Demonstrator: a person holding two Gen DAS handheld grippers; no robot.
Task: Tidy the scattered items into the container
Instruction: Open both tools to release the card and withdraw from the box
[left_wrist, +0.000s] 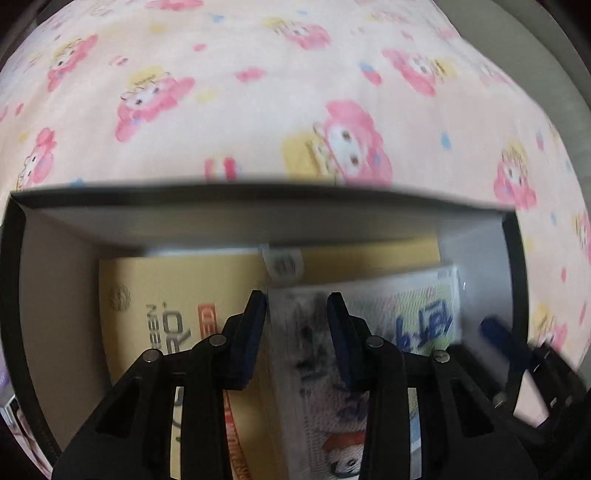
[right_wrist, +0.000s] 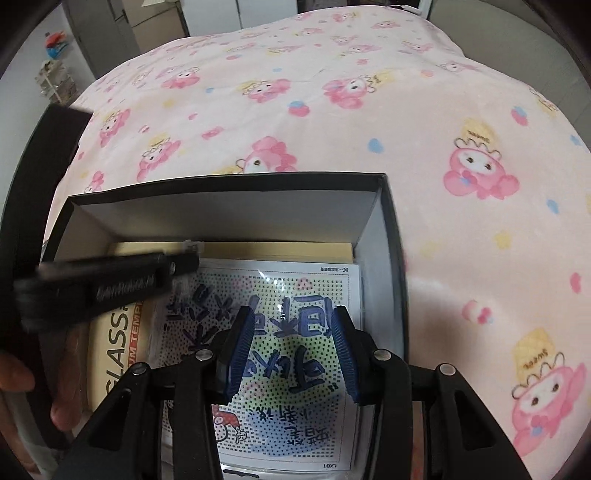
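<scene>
A black cardboard box with pale inner walls sits open on a bed covered by a pink cartoon-print blanket. Inside the box, a yellow packet printed with "CLASS" lies flat on the bottom, reaching the box's far wall. On top of it, toward the box's right wall, lies a clear-wrapped dotted craft sheet with blue handwritten characters and a small cartoon figure; its long axis runs from the box's near side to its far wall, and its printing reads upside down from both wrist views.

The right tool hangs over the sheet inside the box, its blue ribbed pads spread apart with nothing between them. The left tool hovers over the box's left half, above the sheet's left edge and the yellow packet; its jaws stand partly apart and the blurred picture shows nothing clamped. In the right wrist view the left tool crosses the box's left side as a dark blurred bar, a hand below it
</scene>
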